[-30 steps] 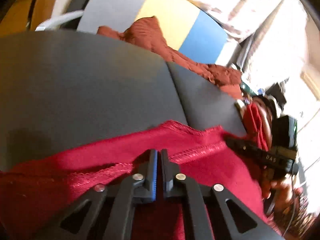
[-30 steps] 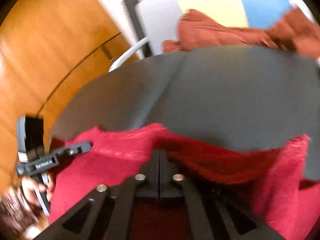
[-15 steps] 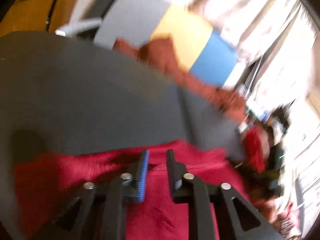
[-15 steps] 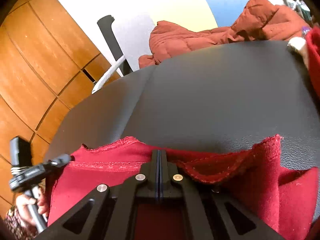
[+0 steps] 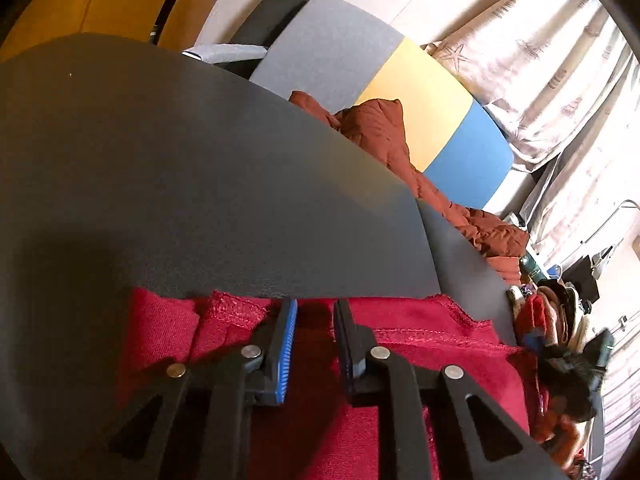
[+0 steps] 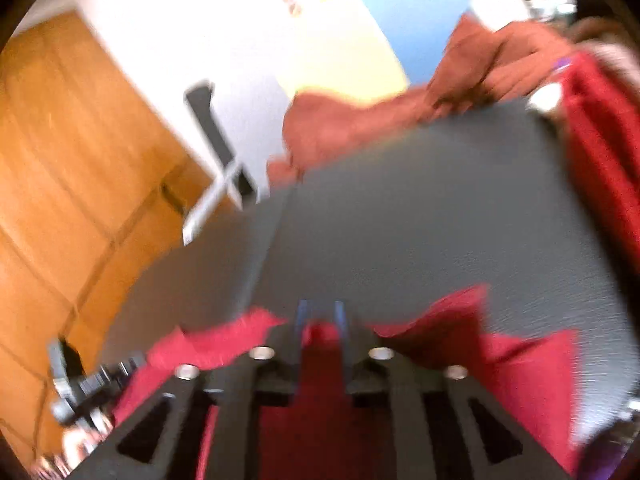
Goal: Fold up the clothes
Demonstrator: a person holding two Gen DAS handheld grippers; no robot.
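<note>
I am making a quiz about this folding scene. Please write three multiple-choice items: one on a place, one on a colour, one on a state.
1. Where does the red cloth lie?
A. On the dark table
B. On the chair
C. On the curtain

2. Which colours does the panel behind the table show, besides grey?
A. Green and white
B. Yellow and blue
C. Black and pink

3. How does the left gripper stand?
A. Shut on the cloth
B. Open above the cloth
C. Out of view

Answers:
1. A: the cloth is spread on the table's near edge, under both grippers.
2. B: a yellow band and a blue band follow the grey one.
3. B: a clear gap shows between its fingers; the right gripper is parted too, though its view is blurred.
</note>
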